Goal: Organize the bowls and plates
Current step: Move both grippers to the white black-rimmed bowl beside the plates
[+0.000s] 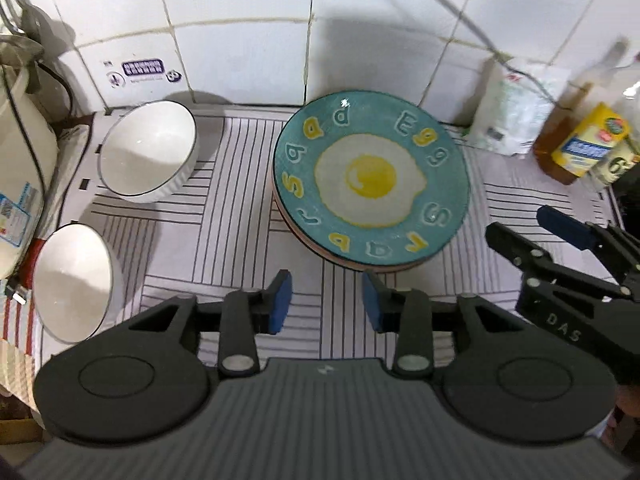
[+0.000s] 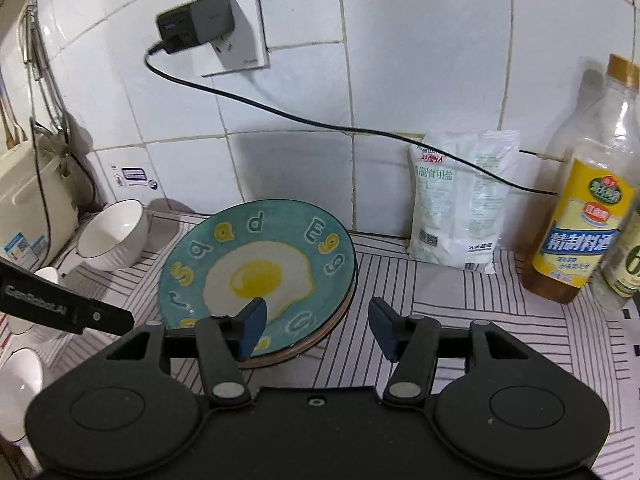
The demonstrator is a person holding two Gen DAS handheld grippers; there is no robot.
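Observation:
A teal plate with a fried-egg picture (image 1: 370, 180) lies on top of a stack of plates on the striped cloth; it also shows in the right wrist view (image 2: 256, 276). Two white bowls stand to its left, one at the back (image 1: 148, 152) (image 2: 114, 236) and one nearer (image 1: 74, 280). My left gripper (image 1: 326, 300) is open and empty, just in front of the plate stack. My right gripper (image 2: 316, 326) is open and empty, above the stack's near right edge; it also shows in the left wrist view (image 1: 520, 228).
A white appliance (image 1: 20, 184) stands at the far left. A salt bag (image 2: 460, 200), an oil bottle (image 2: 580, 208) and another bottle (image 2: 620, 264) stand at the right by the tiled wall. A charger cable (image 2: 320, 124) hangs across the wall.

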